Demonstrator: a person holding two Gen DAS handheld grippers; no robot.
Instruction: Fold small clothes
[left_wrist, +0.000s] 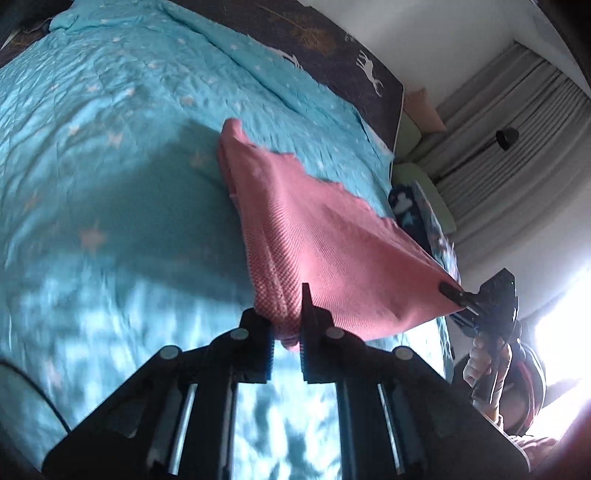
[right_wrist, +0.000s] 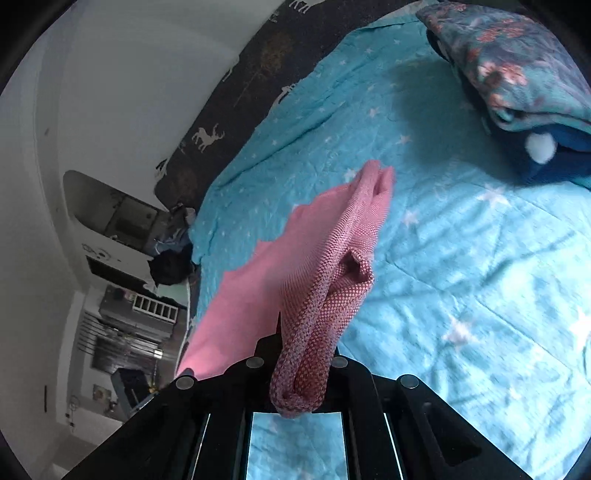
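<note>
A pink knitted garment (left_wrist: 314, 236) hangs stretched in the air above the bed, held at two corners. My left gripper (left_wrist: 286, 325) is shut on one bunched corner of it. My right gripper shows in the left wrist view (left_wrist: 452, 293) at the right, pinching the other corner. In the right wrist view my right gripper (right_wrist: 303, 354) is shut on a thick bunched fold of the pink garment (right_wrist: 321, 258), which hangs over and past the jaws. The far end of the garment droops toward the bedspread.
A turquoise star-printed bedspread (left_wrist: 110, 155) covers the bed under the garment. A dark deer-print sheet (left_wrist: 340, 48) lies along the far edge. A folded floral and navy blanket (right_wrist: 517, 85) lies on the bed at the right. Grey curtains (left_wrist: 498, 147) and shelves (right_wrist: 122, 295) stand beside the bed.
</note>
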